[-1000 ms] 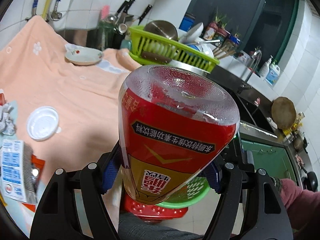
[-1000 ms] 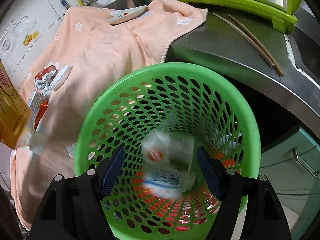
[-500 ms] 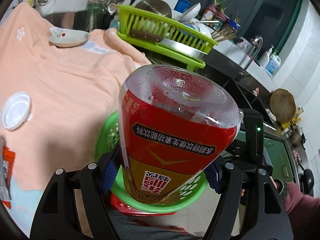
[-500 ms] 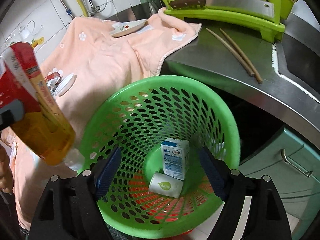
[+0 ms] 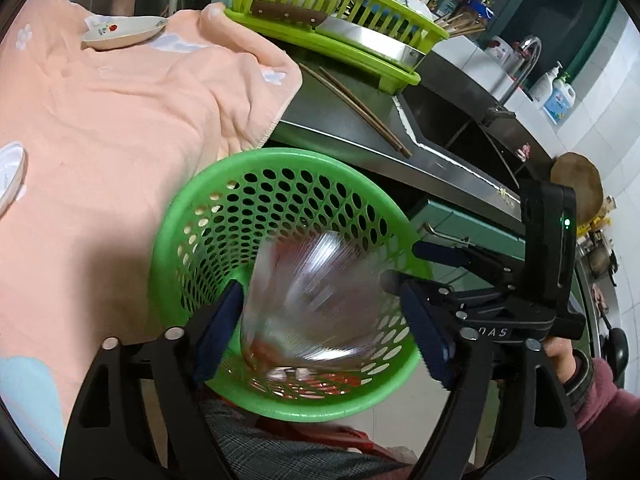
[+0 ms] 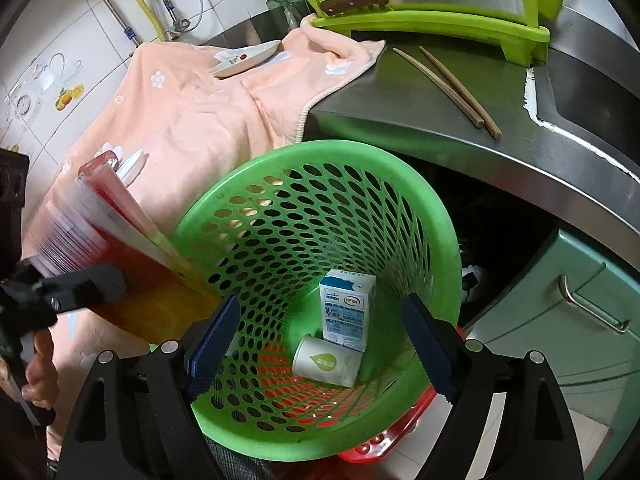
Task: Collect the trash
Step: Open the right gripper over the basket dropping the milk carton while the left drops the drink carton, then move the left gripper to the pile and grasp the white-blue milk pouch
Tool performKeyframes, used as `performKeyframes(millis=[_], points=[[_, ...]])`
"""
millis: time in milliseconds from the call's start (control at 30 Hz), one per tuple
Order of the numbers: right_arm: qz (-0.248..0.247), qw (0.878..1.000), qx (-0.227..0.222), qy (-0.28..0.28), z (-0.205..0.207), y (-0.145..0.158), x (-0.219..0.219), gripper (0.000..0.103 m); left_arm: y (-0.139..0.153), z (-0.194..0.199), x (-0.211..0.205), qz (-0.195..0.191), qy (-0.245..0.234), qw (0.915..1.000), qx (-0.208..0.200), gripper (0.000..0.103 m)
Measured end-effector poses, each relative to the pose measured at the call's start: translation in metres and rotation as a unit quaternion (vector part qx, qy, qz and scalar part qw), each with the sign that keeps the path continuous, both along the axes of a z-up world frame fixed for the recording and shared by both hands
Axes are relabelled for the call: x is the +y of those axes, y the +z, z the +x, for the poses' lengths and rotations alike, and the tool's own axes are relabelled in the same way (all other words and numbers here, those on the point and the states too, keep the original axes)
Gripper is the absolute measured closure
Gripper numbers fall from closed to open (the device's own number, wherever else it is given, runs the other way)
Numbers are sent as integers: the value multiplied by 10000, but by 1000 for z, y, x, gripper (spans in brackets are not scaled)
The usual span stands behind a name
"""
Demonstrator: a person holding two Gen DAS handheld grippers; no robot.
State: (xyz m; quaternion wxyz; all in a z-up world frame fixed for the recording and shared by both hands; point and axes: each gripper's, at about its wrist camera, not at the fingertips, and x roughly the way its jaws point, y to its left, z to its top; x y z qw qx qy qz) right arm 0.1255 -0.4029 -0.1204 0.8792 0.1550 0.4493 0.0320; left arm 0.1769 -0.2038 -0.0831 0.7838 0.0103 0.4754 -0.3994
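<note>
My left gripper [image 5: 320, 320] jaws stand apart around the blurred bottle [image 5: 316, 300] tipping over the green basket [image 6: 448, 240], while my right gripper [image 6: 320, 344] jaws gape empty above the milk carton [image 6: 347, 308] and paper cup [image 6: 326, 364] inside, below the bench [image 6: 460, 128].

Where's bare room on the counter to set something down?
Free: steel counter between the peach towel edge and the chopsticks; also the open towel between the plate and the basket. Crowded: around the dish rack and above the basket, where the left gripper and bottle sit.
</note>
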Motion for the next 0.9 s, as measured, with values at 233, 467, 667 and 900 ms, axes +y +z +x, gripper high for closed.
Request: performKeyframes(millis=[233, 467, 667, 900], points=[[-4, 10000, -48, 58, 2, 5, 4, 23, 6, -3, 13, 36, 125, 9997, -186, 20], [-31, 9995, -105, 290, 11, 12, 22, 22, 17, -3, 50, 165, 529, 9972, -502, 18], [-69, 9986, -135, 511, 20, 16, 42, 20, 35, 2, 94, 341, 1021, 9900, -909, 17], [-90, 9968, -188, 771, 30, 23, 66, 20, 54, 16, 150, 475, 1698, 9769, -1210, 14]])
